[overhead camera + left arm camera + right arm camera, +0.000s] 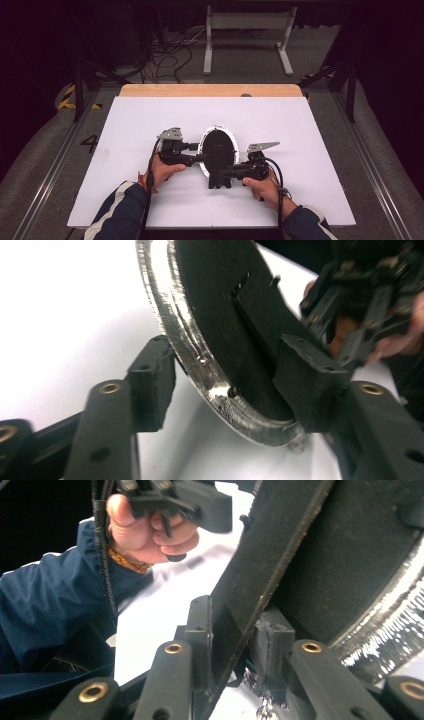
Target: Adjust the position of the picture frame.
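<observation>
An oval mirror (218,150) with a black back and a shiny silver rim stood on edge near the middle of the white table (300,130), a little toward the near side. Its black stand leg (218,177) reached down to the table on the near side.

The left gripper (200,158) came in from the left, and the mirror's rim lay between its jaws. In the left gripper view one pad (305,375) lay against the black back while the other pad (152,382) sat just beside the silver rim (200,365); whether that one touched could not be told.

The right gripper (226,173) came in from the right at the mirror's lower end. In the right gripper view its jaws stood narrow, clamped on the flat black stand leg (265,570), a pad (200,630) pressed to each side.

The person's left hand (162,170) and right hand (262,187), in dark blue sleeves, held the grippers at the near edge.
</observation>
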Motion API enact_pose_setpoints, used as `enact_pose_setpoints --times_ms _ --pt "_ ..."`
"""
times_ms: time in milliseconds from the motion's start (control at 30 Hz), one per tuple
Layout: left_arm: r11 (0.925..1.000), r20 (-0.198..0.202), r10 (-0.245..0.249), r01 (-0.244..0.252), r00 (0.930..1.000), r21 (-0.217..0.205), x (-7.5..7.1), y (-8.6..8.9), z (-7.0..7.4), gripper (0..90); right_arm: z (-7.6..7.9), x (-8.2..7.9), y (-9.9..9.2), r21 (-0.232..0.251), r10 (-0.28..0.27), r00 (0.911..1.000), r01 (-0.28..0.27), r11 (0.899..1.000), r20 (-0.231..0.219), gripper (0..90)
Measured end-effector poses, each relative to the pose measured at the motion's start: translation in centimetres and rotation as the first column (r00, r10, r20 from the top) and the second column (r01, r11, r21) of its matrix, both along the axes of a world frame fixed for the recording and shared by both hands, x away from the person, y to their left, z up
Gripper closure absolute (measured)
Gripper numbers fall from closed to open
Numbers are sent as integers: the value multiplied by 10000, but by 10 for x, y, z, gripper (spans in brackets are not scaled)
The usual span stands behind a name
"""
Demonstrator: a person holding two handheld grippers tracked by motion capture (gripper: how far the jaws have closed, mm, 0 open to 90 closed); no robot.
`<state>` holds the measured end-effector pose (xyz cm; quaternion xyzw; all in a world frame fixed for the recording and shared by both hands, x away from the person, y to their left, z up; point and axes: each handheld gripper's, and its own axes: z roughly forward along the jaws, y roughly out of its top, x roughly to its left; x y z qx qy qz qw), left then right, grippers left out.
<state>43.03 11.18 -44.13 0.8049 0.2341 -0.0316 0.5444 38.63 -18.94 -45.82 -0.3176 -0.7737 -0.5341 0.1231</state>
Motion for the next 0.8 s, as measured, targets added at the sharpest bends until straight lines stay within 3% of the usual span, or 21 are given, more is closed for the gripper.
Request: enact_pose_setpoints --times_ms 67,167,300,400,433,600,800 --pt "9995 96 -82 85 9999 -315 -3 1 4 483 0 0 -1 -53 -31 10000 31 10000 40 741" --pt "9990 324 -266 278 9991 -356 -7 0 8 529 -1 0 -1 -185 -73 9999 74 9998 74 751" --pt "9987 177 -327 333 9993 -378 -8 -1 7 554 0 -1 -1 -272 -110 9998 114 9996 141 751" --pt "9976 -22 -673 673 9977 -145 -8 -6 2 575 0 -2 0 -317 -144 9996 151 9994 224 754" --pt "9982 289 -589 585 9978 143 -10 -9 3 575 1 -2 1 -325 -145 9996 153 9994 249 754" --pt "9986 373 -398 384 9985 363 -12 -9 5 638 2 -3 1 -462 -167 9990 186 9988 403 753" --pt "9977 1451 -248 153 9891 660 -20 -13 17 672 4 -4 0 -532 -334 9978 365 9979 572 766"
